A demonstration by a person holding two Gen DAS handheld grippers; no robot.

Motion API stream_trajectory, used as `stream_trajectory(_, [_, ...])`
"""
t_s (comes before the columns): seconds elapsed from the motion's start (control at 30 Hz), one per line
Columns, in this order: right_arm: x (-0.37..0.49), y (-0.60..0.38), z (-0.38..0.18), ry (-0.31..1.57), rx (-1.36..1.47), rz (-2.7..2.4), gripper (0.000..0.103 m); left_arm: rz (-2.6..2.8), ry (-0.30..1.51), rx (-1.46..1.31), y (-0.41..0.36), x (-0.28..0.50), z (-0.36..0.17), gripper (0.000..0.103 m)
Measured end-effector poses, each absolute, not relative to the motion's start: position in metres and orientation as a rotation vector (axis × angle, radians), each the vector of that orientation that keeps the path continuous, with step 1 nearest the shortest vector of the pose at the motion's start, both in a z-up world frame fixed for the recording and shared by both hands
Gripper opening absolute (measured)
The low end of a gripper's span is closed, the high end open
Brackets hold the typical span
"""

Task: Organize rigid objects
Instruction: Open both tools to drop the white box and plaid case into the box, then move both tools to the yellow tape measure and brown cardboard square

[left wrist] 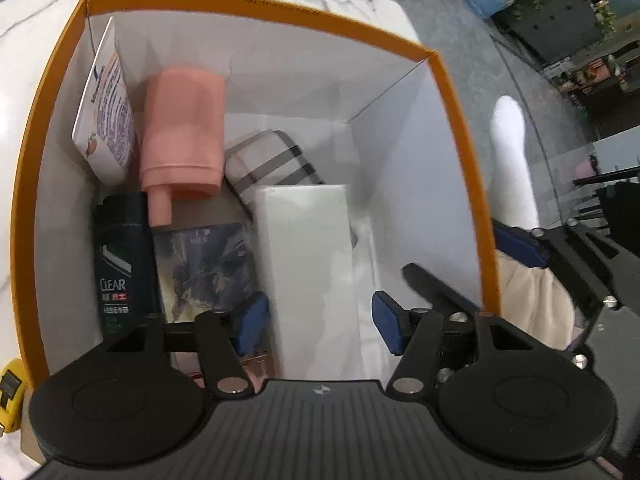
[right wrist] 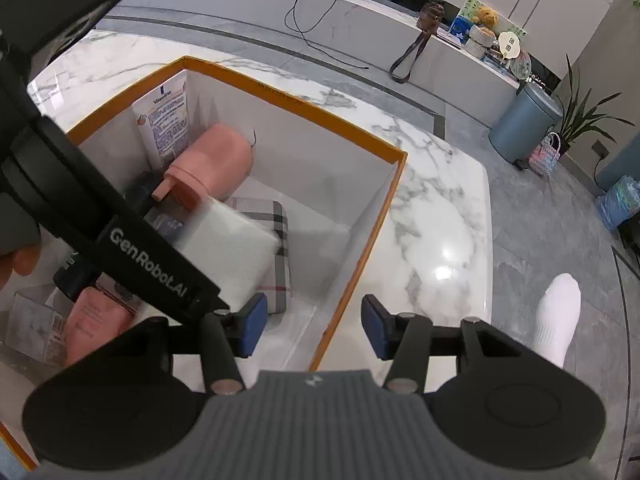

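Mostly packed already, as we read it: the orange-rimmed box [left wrist: 460,128] on the marble table [right wrist: 440,208] holds a pink bottle [left wrist: 184,136] lying on its side, a white Vaseline tube [left wrist: 106,108] leaning in the far-left corner, a dark CLEAR shampoo bottle [left wrist: 124,264], a plaid pouch [left wrist: 272,160] on the floor of the box, and a dark printed booklet [left wrist: 204,264] (title too blurred to read). In the left wrist view our left gripper [left wrist: 316,326] is down inside the box with a white rectangular box [left wrist: 308,264] between its blue pads; the jaws stand fairly wide and both pads show a gap, so we judge it released or nearly so, not clamped. Our right gripper [right wrist: 314,326] hangs over the box's near-right rim with jaws partly open and nothing between them. A yellow tape measure [left wrist: 12,392] sits outside on the table at the left edge, so we guess at least that is left to put in; a pink pack [right wrist: 96,324] shows low in the box too
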State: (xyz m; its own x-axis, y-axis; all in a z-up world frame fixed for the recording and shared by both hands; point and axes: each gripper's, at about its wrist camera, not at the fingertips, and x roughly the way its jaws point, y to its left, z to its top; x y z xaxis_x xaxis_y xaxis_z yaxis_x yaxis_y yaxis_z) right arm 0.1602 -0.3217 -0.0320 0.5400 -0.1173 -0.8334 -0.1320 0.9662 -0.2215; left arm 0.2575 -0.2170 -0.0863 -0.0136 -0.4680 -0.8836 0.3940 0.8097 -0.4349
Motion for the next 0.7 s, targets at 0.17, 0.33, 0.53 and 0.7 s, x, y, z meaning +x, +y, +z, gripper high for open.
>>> stream_trajectory(0.17, [0.158, -0.316, -0.028, 0.992, -0.283, 0.012, 0.058, -0.699, 1.402, -0.047, -0.215, 0.253, -0.077, 0.069])
stream_trajectory(0.33, [0.152, -0.308, -0.020, 0.986, -0.284, 0.013, 0.059, -0.735, 1.319, 0.006, -0.201, 0.240, -0.053, 0.068])
stream_trajectory(0.53, [0.144, -0.294, -0.005, 0.966, -0.270, 0.004, 0.060, -0.775, 1.182, 0.098, -0.166, 0.218, -0.013, 0.068])
stream_trajectory(0.7, [0.139, -0.265, 0.013, 0.927, -0.237, 0.059, 0.060, -0.754, 1.090, 0.149, -0.120, 0.206, 0.015, 0.068])
